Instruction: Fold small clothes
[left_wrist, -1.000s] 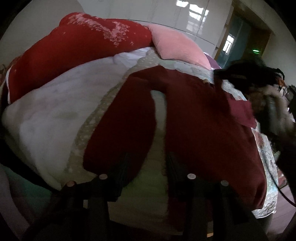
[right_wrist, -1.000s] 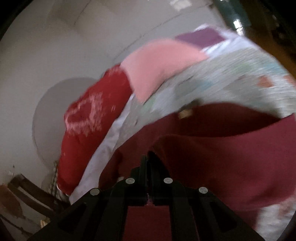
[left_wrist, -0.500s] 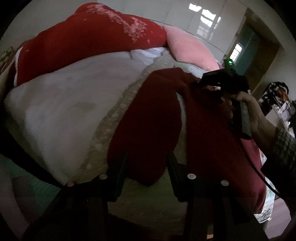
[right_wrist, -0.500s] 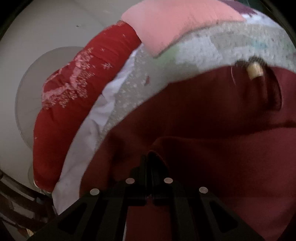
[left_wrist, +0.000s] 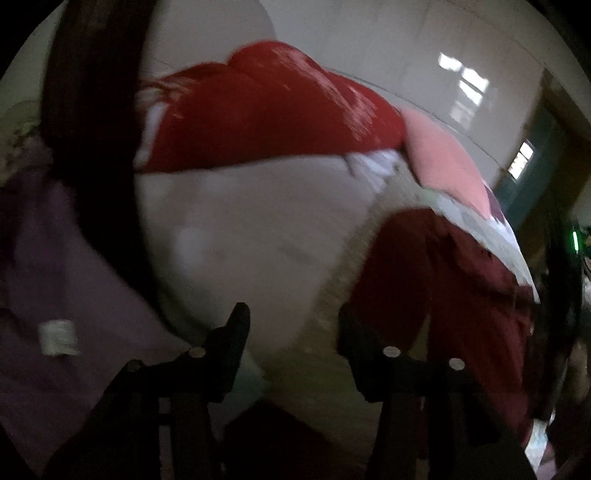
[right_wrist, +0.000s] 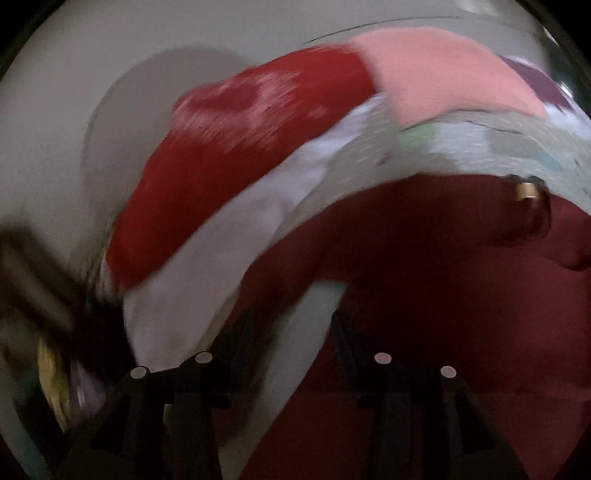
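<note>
Released since half a second ago, the dark maroon knit garment (right_wrist: 424, 266) is no longer pinched by the right gripper (right_wrist: 291, 325), whose black fingers are now spread wide with nothing between them, and the left gripper (left_wrist: 291, 321) has been swung away from the garment toward the white quilted bedcover (left_wrist: 251, 236). The left gripper's jaws are likewise seen wide apart and empty, poised over the bedcover, with the garment lying just beside its right-hand finger (left_wrist: 351, 332). The garment is spread flat on the bedcover; in the right wrist view a sleeve-like part is seen branching off, with a pale strip of bedcover showing between it and the body, and a small tan label (right_wrist: 526, 190) is visible at the neck opening. Beyond the garment, a bright red pillow with white pattern (left_wrist: 266, 110) is laid along the far side of the bedcover, and a pink cushion (left_wrist: 443, 162) is set against the pillow's end. A patterned pale blanket edge (right_wrist: 480, 147) is seen between the garment and the cushion. On the near side of the bedcover, a lilac cloth with a white tag (left_wrist: 48, 295) and a dark curved bar (left_wrist: 96, 147) are blocking part of the left wrist view. Both views are blurred.
</note>
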